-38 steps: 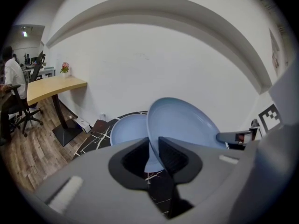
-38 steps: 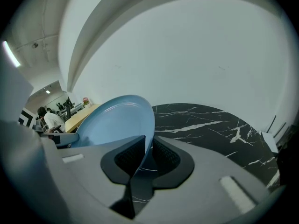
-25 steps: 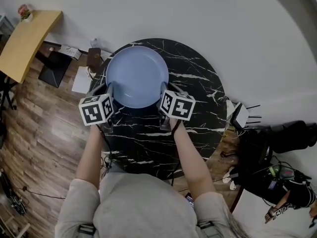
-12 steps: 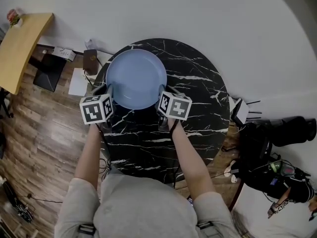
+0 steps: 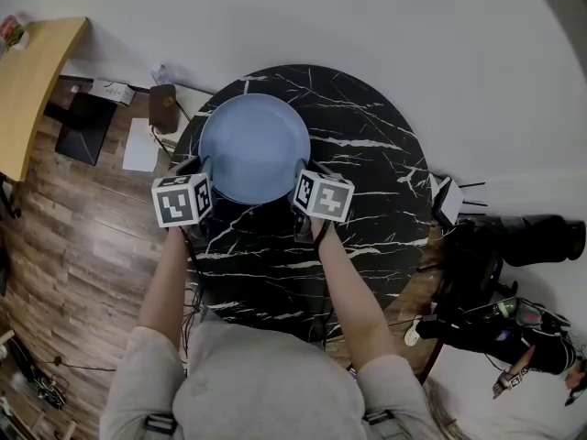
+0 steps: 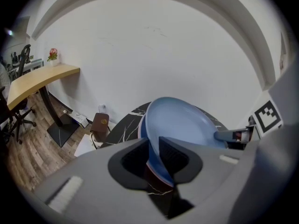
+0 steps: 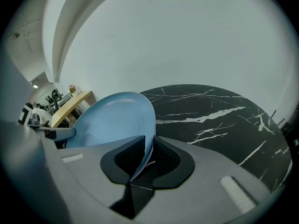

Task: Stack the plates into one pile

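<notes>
Blue plate sat upper centre of frame, its opposite rims clamped by left gripper and right gripper, both equally near, over the marble table.

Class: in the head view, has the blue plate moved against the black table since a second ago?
Yes. The blue plate has drawn back from the far rim of the table, toward the person, and looks slightly smaller, so it is probably being lowered.

Head view looks steeply down; both close gripper views share the plate.
</notes>
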The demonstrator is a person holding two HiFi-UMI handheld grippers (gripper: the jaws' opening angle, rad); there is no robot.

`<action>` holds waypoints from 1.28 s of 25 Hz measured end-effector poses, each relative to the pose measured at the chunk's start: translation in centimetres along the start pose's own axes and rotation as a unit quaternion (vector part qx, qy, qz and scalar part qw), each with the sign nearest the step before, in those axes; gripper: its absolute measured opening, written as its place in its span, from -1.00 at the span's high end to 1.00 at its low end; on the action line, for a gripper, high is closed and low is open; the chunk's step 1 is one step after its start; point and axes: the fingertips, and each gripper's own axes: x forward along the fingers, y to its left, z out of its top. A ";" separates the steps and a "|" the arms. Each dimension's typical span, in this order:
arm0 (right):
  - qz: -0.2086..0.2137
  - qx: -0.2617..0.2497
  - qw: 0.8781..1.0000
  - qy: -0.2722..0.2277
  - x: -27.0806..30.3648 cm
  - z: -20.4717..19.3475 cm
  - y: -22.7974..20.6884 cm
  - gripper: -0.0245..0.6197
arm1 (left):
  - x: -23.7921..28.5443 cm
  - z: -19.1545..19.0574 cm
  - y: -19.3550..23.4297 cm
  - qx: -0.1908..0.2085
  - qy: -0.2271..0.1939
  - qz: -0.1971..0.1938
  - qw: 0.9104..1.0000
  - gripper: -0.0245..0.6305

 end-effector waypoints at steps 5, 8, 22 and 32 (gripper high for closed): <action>-0.005 -0.007 1.000 0.007 0.7 -0.4 0.2 0.75 | 0.6 -0.6 0.6 -0.002 0.008 0.000 1.000 0.52; -0.008 -0.014 1.000 0.008 0.7 -0.3 0.3 0.75 | 0.6 -0.6 0.6 -0.002 0.004 -0.003 1.000 0.52; -0.015 -0.023 1.000 0.006 0.5 -0.5 0.3 0.75 | 0.2 -1.2 0.5 0.006 -0.007 -0.005 1.000 0.49; -0.023 -0.067 0.997 -0.008 0.3 -0.6 0.7 0.75 | 0.0 -1.2 0.2 0.018 -0.023 -0.020 0.999 0.39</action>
